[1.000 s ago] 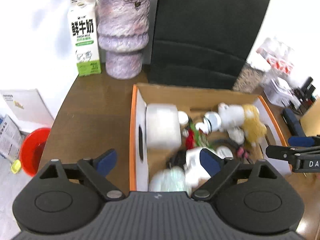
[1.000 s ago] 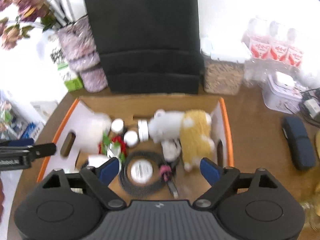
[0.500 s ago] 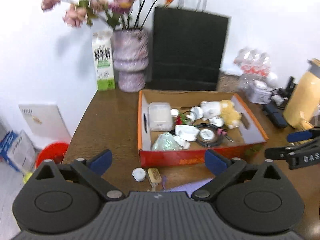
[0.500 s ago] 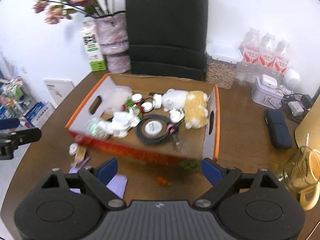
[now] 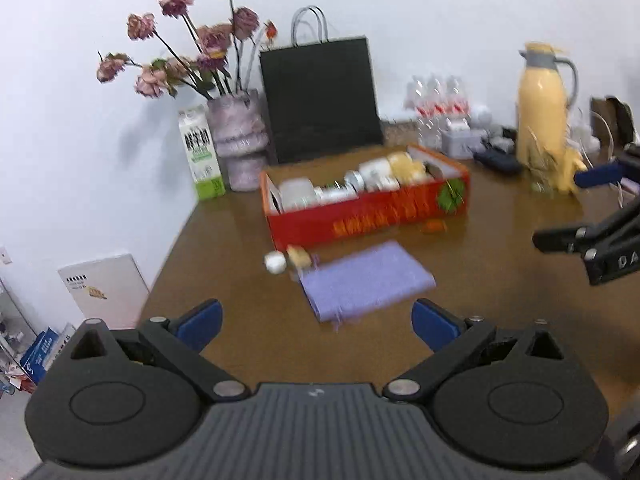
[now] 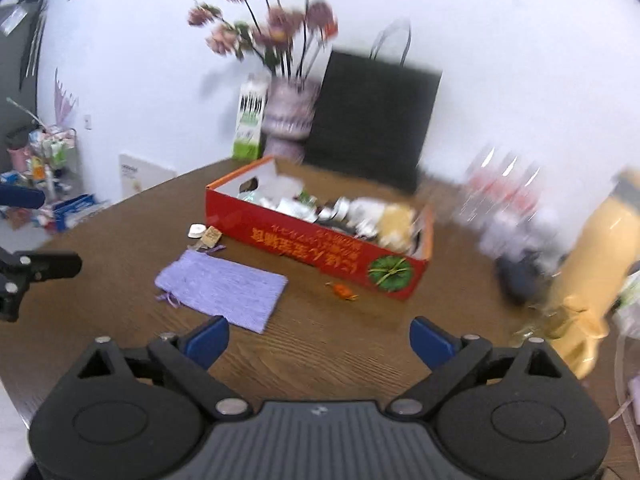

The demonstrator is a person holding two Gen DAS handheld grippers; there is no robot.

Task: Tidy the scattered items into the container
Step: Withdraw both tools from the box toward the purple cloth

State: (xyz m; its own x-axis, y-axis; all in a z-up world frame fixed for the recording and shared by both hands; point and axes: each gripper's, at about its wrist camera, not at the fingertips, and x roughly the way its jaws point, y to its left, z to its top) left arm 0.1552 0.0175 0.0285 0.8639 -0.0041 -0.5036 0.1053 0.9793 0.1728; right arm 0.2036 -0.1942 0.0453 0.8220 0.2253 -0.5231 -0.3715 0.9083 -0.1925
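A red cardboard box (image 5: 372,212) (image 6: 316,240) stands mid-table, filled with a plush toy, tape rolls and small items. In front of it lie a purple drawstring pouch (image 5: 366,280) (image 6: 224,288), a small white round item (image 5: 275,262) (image 6: 196,231), a small tan block (image 5: 299,257) (image 6: 212,236) and a small orange piece (image 5: 434,226) (image 6: 342,290). My left gripper (image 5: 316,322) is open and empty, above the near table, short of the pouch. My right gripper (image 6: 318,338) is open and empty, also near the front edge.
At the back stand a milk carton (image 5: 202,152), a vase of flowers (image 5: 238,140), a black paper bag (image 5: 320,100), water bottles (image 5: 436,100) and a yellow thermos jug (image 5: 544,116). A dark case (image 6: 520,276) lies right of the box. The table's left edge drops to floor clutter.
Both grippers have pulled back and up from over the box to the near side of the table. The box's red front and the loose items before it now show.
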